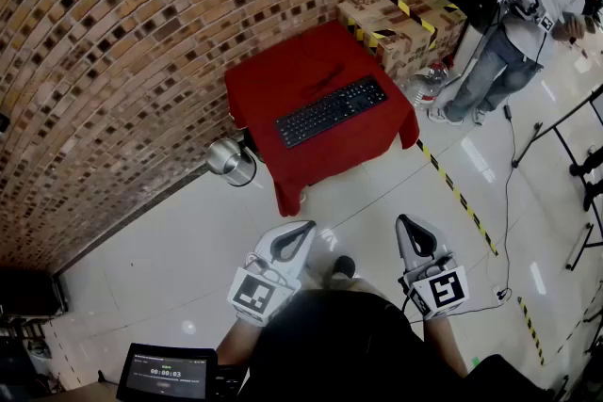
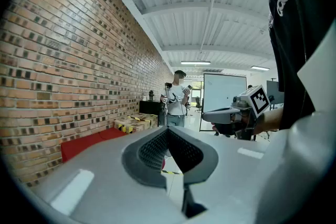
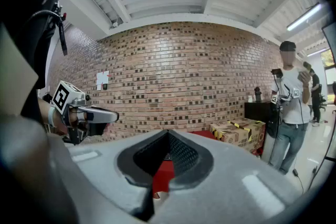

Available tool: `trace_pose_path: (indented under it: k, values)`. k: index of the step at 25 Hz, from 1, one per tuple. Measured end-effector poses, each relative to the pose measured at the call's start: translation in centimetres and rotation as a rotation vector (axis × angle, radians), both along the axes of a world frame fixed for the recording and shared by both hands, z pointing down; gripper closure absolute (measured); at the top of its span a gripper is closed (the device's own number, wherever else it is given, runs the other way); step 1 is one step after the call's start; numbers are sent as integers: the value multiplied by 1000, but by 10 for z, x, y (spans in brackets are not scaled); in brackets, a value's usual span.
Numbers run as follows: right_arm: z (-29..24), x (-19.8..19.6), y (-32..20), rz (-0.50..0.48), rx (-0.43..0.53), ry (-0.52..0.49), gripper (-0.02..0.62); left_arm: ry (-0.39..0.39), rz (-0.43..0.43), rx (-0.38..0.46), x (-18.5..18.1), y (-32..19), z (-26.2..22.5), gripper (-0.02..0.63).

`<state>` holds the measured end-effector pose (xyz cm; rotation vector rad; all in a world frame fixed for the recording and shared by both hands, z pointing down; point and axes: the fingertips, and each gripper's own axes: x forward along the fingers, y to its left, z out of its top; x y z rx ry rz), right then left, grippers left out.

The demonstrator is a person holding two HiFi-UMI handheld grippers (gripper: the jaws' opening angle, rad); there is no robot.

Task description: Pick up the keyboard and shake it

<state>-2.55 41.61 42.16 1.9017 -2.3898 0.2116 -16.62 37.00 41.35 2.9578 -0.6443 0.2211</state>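
A black keyboard (image 1: 331, 110) lies slantwise on a small table draped in a red cloth (image 1: 283, 78) against the brick wall. Both grippers hang well short of it, over the white floor close to my body. My left gripper (image 1: 306, 228) is shut and holds nothing. My right gripper (image 1: 402, 221) is shut as well, also with nothing in it. In the left gripper view the closed jaws fill the lower frame, with the red cloth (image 2: 86, 144) at the left and the right gripper (image 2: 207, 114) beside them. Red cloth (image 3: 164, 173) shows through the notch in the right gripper view.
A shiny metal bin (image 1: 232, 159) stands at the table's left corner. Cardboard boxes (image 1: 400, 19) with yellow-black tape sit behind the table. A person (image 1: 520, 24) stands at the far right near cables and stands. Striped floor tape (image 1: 459, 195) runs along the floor. A screen (image 1: 168, 372) is at lower left.
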Motion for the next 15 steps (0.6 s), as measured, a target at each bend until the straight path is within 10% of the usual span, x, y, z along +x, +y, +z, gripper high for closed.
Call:
trace_pose_path:
  k: [15]
  values:
    - [18,21,-6,-4,-38,9,603,1,-18,-1,13,-2,4,591]
